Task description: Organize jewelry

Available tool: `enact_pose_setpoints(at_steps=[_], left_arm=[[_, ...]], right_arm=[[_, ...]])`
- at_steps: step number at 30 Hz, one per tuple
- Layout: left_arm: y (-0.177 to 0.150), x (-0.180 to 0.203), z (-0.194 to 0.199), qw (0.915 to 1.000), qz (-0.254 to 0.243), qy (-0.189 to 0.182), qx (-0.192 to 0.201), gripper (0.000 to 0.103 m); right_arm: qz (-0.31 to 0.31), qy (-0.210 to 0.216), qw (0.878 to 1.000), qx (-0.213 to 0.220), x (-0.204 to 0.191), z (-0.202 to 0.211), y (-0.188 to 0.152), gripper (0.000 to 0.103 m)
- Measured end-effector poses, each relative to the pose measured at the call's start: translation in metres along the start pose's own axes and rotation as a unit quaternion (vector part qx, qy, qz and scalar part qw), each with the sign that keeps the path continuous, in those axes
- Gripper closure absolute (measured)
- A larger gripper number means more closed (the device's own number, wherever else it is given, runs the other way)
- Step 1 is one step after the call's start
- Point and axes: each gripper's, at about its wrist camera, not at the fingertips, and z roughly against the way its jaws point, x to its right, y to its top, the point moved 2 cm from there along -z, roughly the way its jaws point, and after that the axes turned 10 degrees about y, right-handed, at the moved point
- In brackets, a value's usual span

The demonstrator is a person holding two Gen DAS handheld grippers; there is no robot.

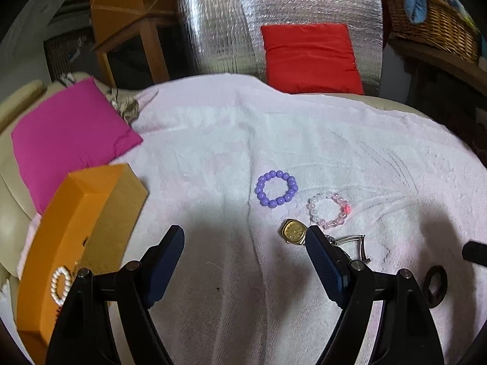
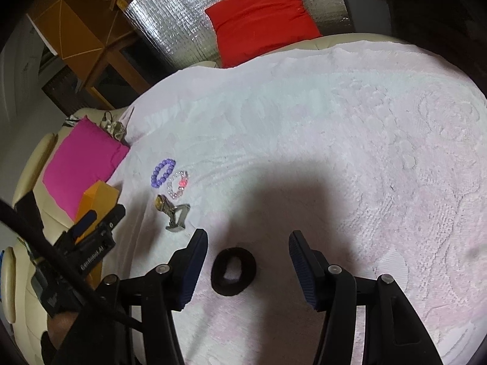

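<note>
Pale towel (image 2: 334,152) on sofa: right gripper (image 2: 248,266) released, jaws straddling dark ring (image 2: 233,271); left gripper (image 1: 245,252) released, nothing between; watch (image 1: 293,231), purple bracelet (image 1: 276,192), pink bracelet (image 1: 328,210) nearby; orange box (image 1: 70,243) holds pearl bracelet (image 1: 61,285).

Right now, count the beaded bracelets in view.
3: purple bracelet and pink bracelet side by side on the towel; pearl bracelet in the orange box. The box may hide more.
</note>
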Motion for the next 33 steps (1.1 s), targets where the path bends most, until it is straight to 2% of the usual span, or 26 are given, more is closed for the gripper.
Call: enact_pose_setpoints(at_steps=[6,10,17,21,33], left_arm=[[0.002,-0.024,-0.027,0.9969,0.059,-0.02,-0.048,0.021],[0.003,-0.029,-0.036,0.9946,0.077,-0.035,-0.061,0.021],[0.003,-0.002,-0.039,0.9857,0.088,-0.115,-0.086,0.021],[0.0,0.019,-0.039,0.9807,0.082,-0.143,-0.106,0.021],[-0.009,0.058,-0.05,0.9763,0.068,-0.149,-0.141,0.021]], right_arm=[[0.009,-0.005,1.0,-0.007,0.005,0.003,-0.002,0.043],[0.01,-0.001,1.0,-0.014,0.007,0.003,-0.003,0.043],[0.029,0.0,0.999,-0.036,0.003,-0.005,-0.008,0.043],[0.035,-0.006,0.998,-0.046,0.003,-0.01,-0.011,0.043],[0.031,-0.005,0.998,-0.049,0.003,-0.012,-0.011,0.043]])
